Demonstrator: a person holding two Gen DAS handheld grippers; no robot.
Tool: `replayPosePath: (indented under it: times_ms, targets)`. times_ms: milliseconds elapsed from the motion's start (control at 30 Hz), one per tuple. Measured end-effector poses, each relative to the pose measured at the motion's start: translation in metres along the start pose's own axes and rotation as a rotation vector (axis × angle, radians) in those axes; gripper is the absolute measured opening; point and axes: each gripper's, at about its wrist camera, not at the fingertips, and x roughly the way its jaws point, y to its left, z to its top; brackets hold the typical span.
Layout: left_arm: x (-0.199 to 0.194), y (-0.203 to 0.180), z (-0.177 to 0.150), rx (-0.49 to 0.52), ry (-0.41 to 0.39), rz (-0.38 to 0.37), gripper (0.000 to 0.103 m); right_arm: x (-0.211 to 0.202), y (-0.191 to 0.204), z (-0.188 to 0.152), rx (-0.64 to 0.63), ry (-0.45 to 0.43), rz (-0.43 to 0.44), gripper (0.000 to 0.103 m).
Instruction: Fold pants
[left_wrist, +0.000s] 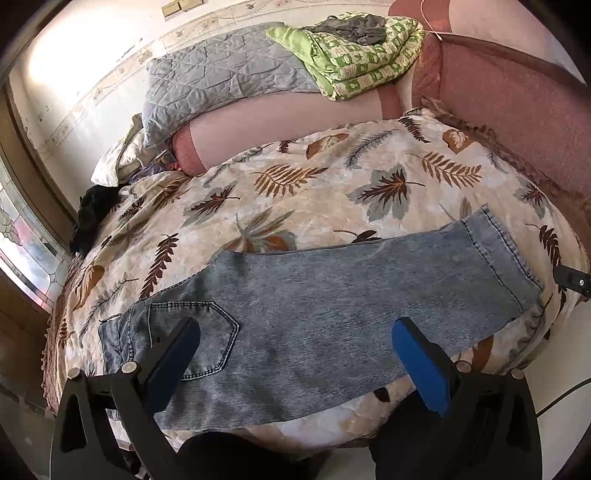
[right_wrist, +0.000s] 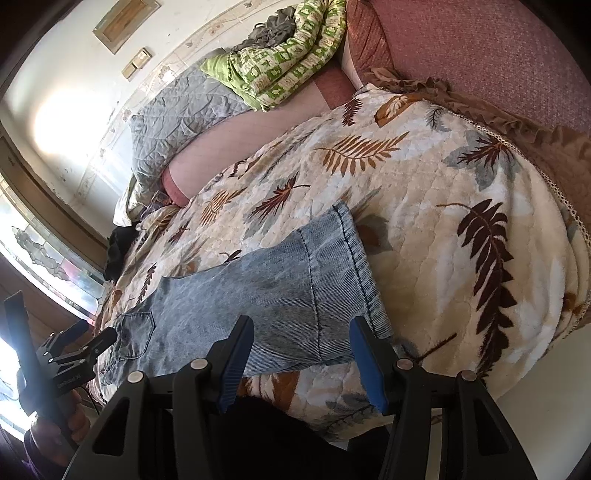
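Observation:
Light blue acid-wash denim pants (left_wrist: 314, 314) lie flat on a leaf-patterned bedspread (left_wrist: 314, 184), folded lengthwise, waist and back pocket at the left, leg hems at the right. My left gripper (left_wrist: 295, 332) is open, hovering above the hip and thigh part, empty. In the right wrist view the pants (right_wrist: 280, 295) run from the pocket at lower left to the hems at centre. My right gripper (right_wrist: 301, 330) is open above the hem end, empty. The left gripper also shows in the right wrist view (right_wrist: 85, 343), held by a hand.
A grey quilted pillow (left_wrist: 221, 85) and a folded green blanket (left_wrist: 354, 55) lie on a pink bolster at the head of the bed. A dark garment (left_wrist: 92, 218) sits at the left bed edge by a window. A maroon headboard (left_wrist: 517, 103) runs along the right.

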Motion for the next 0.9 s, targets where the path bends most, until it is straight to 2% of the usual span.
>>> replayPosePath:
  times_ms: [667, 900]
  targets:
    - [0.009, -0.007, -0.001, 0.017, 0.019, -0.004, 0.103, 0.010, 0.011, 0.008, -0.018, 0.003, 0.019, 0.058]
    - [0.037, -0.024, -0.004, 0.067, 0.098, -0.057, 0.103, 0.022, 0.008, 0.017, -0.017, 0.013, -0.011, 0.058]
